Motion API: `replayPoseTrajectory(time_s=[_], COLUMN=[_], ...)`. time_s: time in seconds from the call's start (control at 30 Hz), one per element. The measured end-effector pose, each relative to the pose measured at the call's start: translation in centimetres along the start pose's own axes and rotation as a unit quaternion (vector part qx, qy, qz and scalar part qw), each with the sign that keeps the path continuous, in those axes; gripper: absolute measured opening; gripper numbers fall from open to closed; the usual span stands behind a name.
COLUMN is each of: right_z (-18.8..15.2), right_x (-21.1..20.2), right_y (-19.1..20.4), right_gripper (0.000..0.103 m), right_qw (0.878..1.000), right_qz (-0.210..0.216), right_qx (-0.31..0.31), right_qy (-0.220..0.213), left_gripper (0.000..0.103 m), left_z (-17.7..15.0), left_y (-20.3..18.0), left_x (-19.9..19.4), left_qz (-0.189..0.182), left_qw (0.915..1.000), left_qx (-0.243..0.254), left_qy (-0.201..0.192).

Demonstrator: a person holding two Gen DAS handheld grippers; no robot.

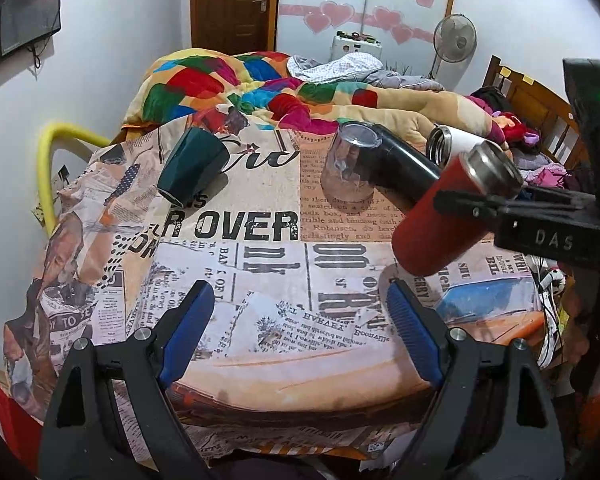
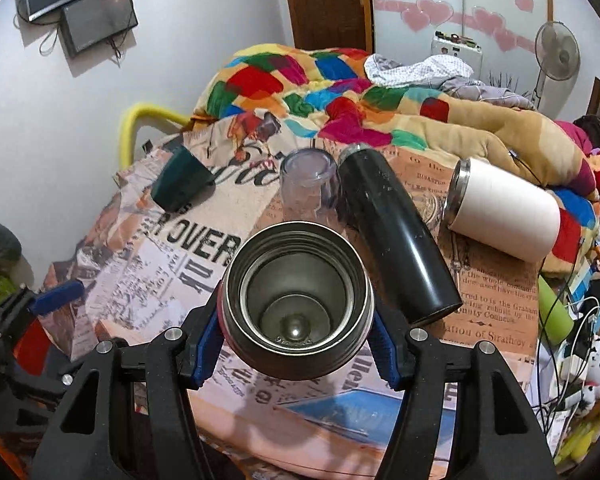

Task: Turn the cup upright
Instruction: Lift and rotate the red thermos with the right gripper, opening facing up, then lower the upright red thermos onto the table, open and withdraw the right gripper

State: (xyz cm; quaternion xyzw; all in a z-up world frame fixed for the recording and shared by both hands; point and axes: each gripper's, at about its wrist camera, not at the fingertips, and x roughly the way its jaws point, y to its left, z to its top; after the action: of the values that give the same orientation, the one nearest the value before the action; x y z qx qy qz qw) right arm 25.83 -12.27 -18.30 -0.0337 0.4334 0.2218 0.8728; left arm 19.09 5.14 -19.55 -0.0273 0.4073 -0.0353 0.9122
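Note:
My right gripper (image 2: 296,332) is shut on a red steel-lined cup (image 2: 296,300), its open mouth facing the camera. In the left wrist view the red cup (image 1: 440,220) hangs tilted above the table's right side, mouth up and to the right, held by the right gripper (image 1: 476,204). My left gripper (image 1: 300,332) is open and empty over the table's near edge. A dark green cup (image 1: 192,170) lies tilted at the left. A clear glass (image 1: 350,164) stands upside down. A black flask (image 2: 392,228) and a white cup (image 2: 504,210) lie on their sides.
The table (image 1: 260,264) wears a newspaper-print cloth. A bed with a colourful quilt (image 1: 228,80) lies just behind it. A yellow tube (image 1: 50,160) curves at the left. Cables and toys (image 2: 580,340) crowd the right side.

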Motion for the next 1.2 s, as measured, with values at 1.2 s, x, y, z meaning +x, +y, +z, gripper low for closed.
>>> replayPoseTrajectory(time_s=[1.2], right_z=[-1.3], right_x=[-19.9], right_y=[2.7], right_gripper=[0.064], right_qw=[0.976], right_qz=[0.006], right_qx=[-0.031], right_qy=[-0.217], left_gripper=[0.089], left_z=[3.0], left_y=[-4.0], left_x=[-16.5], left_qz=[-0.009], left_qw=[0.9817], left_qx=[0.009], left_qy=[-0.190])
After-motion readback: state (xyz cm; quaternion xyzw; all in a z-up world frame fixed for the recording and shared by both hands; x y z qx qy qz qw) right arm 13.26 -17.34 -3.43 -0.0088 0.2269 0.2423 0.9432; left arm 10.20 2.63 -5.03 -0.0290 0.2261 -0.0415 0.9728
